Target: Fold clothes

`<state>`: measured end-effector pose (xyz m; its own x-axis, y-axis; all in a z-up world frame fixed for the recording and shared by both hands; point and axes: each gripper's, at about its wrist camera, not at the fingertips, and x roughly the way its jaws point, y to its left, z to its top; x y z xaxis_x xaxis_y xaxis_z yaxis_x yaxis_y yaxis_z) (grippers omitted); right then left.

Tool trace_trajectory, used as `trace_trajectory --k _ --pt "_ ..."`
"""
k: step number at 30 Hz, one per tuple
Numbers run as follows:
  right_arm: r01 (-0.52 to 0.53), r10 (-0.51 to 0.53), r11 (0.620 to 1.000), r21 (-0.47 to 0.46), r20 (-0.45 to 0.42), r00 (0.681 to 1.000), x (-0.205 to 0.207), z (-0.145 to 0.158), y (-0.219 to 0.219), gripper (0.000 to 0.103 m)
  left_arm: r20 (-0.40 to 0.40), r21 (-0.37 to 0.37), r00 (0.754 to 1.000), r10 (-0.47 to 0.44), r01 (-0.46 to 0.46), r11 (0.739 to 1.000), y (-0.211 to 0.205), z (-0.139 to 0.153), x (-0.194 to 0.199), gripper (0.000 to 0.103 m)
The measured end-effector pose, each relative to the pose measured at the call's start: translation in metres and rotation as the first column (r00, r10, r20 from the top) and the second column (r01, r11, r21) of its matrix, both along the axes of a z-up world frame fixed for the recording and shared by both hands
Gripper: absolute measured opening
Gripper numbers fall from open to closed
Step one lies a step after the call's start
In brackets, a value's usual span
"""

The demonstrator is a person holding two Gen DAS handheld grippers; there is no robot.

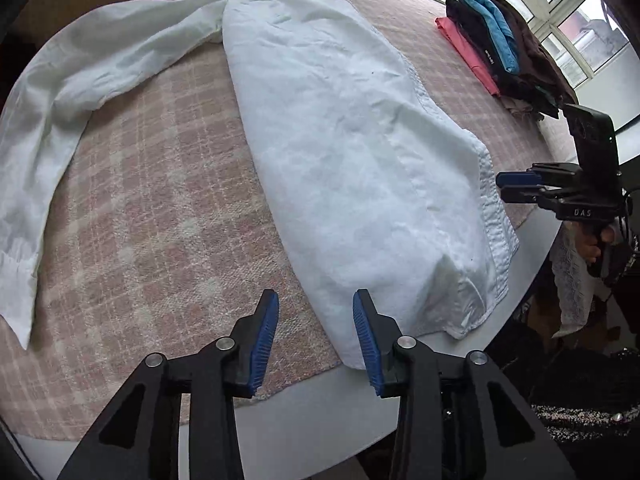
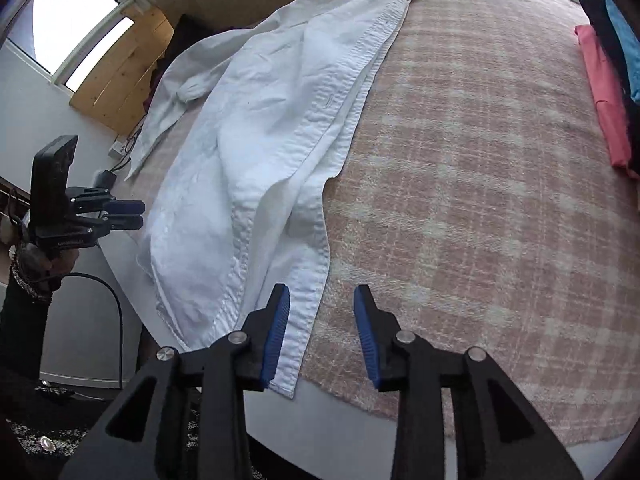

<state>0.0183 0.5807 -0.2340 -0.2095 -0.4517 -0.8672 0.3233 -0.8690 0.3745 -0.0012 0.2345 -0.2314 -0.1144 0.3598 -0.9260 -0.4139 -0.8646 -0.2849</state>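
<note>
The left gripper (image 1: 316, 336) hangs low over the near edge of the desk (image 1: 320, 412), its blue-padded fingers spread with nothing between them, right above the hem of the white shirt (image 1: 352, 160). The right gripper (image 2: 322, 332) is likewise spread and empty, its left pad over the shirt's hem edge and its right pad over the pink plaid cloth (image 2: 480, 160) that covers the desk. In the left wrist view the right gripper's body bears the letters "DAS". The shirt lies folded lengthwise on the plaid cloth, hem nearest and partly past the cloth's edge, its button placket running along one side, the collar at the far end. One long sleeve (image 1: 80, 92) spreads out to the left across the cloth. Farther off to the right sits a stack of folded clothes (image 1: 496, 48), pink, black, blue and brown; the black piece carries small white lettering too small to read. Windows (image 1: 580, 28) stand beyond.
</note>
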Motion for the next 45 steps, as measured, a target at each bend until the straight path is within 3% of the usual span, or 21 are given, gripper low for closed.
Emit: trace_trajectory --k 2,3,4,5,8,10,11,13,15,16,18,20,22,26,29,33,38,42,43,44,45 --pt "0.004 -0.004 1.0 -0.024 -0.02 1.0 -0.002 -0.005 -0.01 0.033 0.028 0.067 0.999 -0.015 0.013 0.998 0.009 -0.006 -0.002 0.036" --pt "0.004 -0.005 0.999 -0.04 -0.023 1.0 -0.004 -0.006 -0.013 0.033 0.042 0.101 0.999 -0.023 0.019 0.995 0.013 -0.009 -0.003 0.025" --pt "0.0 -0.001 0.999 -0.053 -0.017 1.0 -0.005 -0.007 -0.017 0.029 0.038 0.099 0.998 -0.039 0.035 0.995 0.017 -0.004 -0.001 0.001" --pt "-0.008 0.008 0.997 -0.077 0.0 1.0 -0.007 -0.007 -0.02 0.002 0.035 0.095 0.998 -0.055 0.051 0.994 0.022 0.0 0.001 0.001" --pt "0.054 -0.026 0.958 -0.282 0.103 0.994 -0.009 0.005 -0.011 0.003 -0.035 0.064 0.996 -0.086 0.088 0.994 0.024 0.033 0.009 0.001" --pt "0.088 -0.059 0.95 -0.3 0.102 0.993 -0.007 0.024 -0.001 0.003 -0.082 -0.027 0.993 -0.088 0.086 0.996 0.016 0.047 0.015 0.002" --pt "0.093 -0.07 0.964 -0.249 0.101 0.992 -0.005 0.029 0.002 0.003 -0.105 -0.073 0.99 -0.091 0.083 0.994 0.013 0.054 0.018 0.004" --pt "0.067 -0.059 0.996 -0.059 0.125 0.99 -0.003 0.027 0.001 0.007 -0.098 -0.142 0.991 -0.091 0.077 0.987 0.006 0.048 0.018 0.013" --pt "0.032 -0.043 0.996 0.083 0.139 0.989 -0.002 0.024 0.002 0.012 -0.098 -0.193 0.992 -0.076 0.056 0.98 -0.001 0.042 0.019 0.013" --pt "0.027 -0.042 0.993 0.117 0.125 0.991 -0.003 0.026 0.003 0.012 -0.104 -0.173 0.992 -0.07 0.052 0.984 0.001 0.045 0.024 0.013" --pt "0.043 -0.046 0.998 0.046 0.078 0.996 -0.016 0.041 0.008 0.012 -0.126 -0.117 0.99 -0.071 0.057 0.992 0.016 0.054 0.034 0.017" --pt "0.038 -0.036 0.998 -0.049 0.055 0.998 -0.038 0.053 0.007 0.028 -0.144 -0.053 0.986 -0.09 0.083 0.995 0.043 0.061 0.043 0.024" --pt "0.037 -0.036 0.999 -0.038 0.008 0.999 -0.076 0.056 0.002 0.037 -0.152 -0.018 0.983 -0.105 0.104 0.994 0.076 0.064 0.05 0.024" --pt "0.046 -0.043 0.999 0.027 -0.087 0.995 -0.16 0.059 -0.01 0.037 -0.153 0.025 0.986 -0.072 0.077 0.997 0.13 0.061 0.051 0.027" --pt "0.071 -0.066 0.996 0.044 -0.109 0.992 -0.23 0.053 0.0 0.037 -0.134 0.0 0.99 -0.052 0.052 0.999 0.163 0.046 0.05 0.032" --pt "0.1 -0.099 0.995 0.013 -0.064 0.993 -0.316 0.034 0.007 0.037 -0.098 -0.028 0.995 -0.008 0.006 1.0 0.19 0.026 0.047 0.036" --pt "0.076 -0.076 0.997 0.023 0.005 0.997 -0.372 -0.002 -0.003 0.037 -0.049 -0.066 0.997 0.056 -0.059 0.996 0.194 0.006 0.044 0.038" --pt "0.037 -0.034 0.998 -0.049 0.058 0.998 -0.382 -0.015 -0.007 0.037 -0.027 -0.056 0.994 0.102 -0.103 0.993 0.186 0.001 0.044 0.034" --pt "0.014 -0.01 0.998 -0.061 0.064 0.998 -0.382 -0.015 -0.009 0.033 -0.021 -0.05 0.993 0.115 -0.116 0.992 0.183 0.0 0.044 0.027" --pt "-0.004 0.008 0.998 -0.062 0.062 0.998 -0.381 -0.014 -0.01 0.017 -0.015 -0.043 0.992 0.125 -0.125 0.991 0.179 0.001 0.043 0.023" --pt "-0.018 0.021 0.998 -0.052 0.052 0.998 -0.379 -0.011 -0.012 0.012 -0.009 -0.036 0.991 0.134 -0.135 0.99 0.175 0.002 0.043 0.015"
